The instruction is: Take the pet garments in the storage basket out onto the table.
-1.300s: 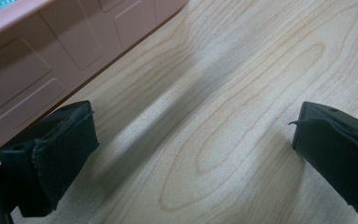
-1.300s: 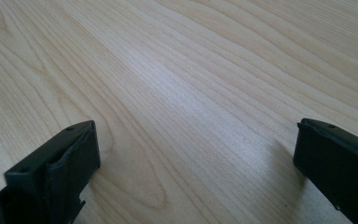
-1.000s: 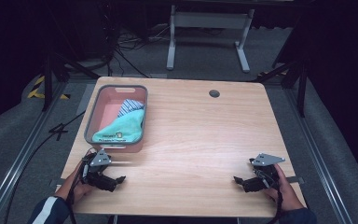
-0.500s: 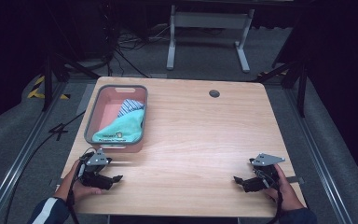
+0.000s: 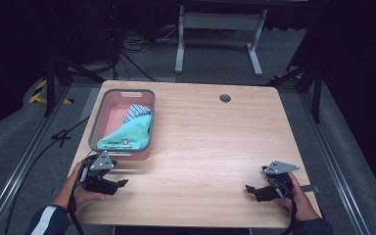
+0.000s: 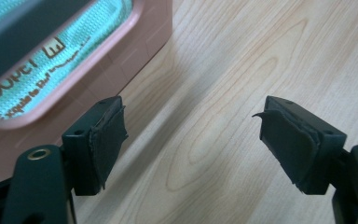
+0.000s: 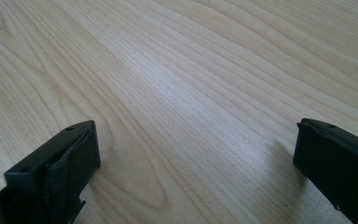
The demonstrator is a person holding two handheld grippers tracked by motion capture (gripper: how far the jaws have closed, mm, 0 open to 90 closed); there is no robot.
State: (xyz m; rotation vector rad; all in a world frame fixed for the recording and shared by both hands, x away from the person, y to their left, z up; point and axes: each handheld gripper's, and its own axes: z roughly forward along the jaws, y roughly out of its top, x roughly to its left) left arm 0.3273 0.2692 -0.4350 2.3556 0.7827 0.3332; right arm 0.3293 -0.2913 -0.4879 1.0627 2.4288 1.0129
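Observation:
A pink tray [image 5: 96,128] stands at the table's left, holding a teal cloth [image 5: 129,134] and a striped cloth [image 5: 136,111]. My left gripper [image 5: 120,183] hovers just in front of the tray's near end, pointing right. Its jaws have just been closing and still stand apart, with nothing between them. In the left gripper view the gripper [image 6: 191,112] frames bare wood, with the tray's corner [image 6: 135,46] and the teal cloth [image 6: 74,46] at upper left. My right gripper [image 5: 249,188] rests near the front right edge, pointing left. In the right gripper view it [image 7: 196,126] stands wide open over bare wood.
A round cable hole [image 5: 225,98] sits near the table's far edge. Bare wood [image 5: 200,147] stretches between the two grippers. Behind the table, a metal stand [image 5: 215,22] and loose cables lie on the dark floor.
My left gripper has lifted a little and its jaws have narrowed. The right gripper has stayed put.

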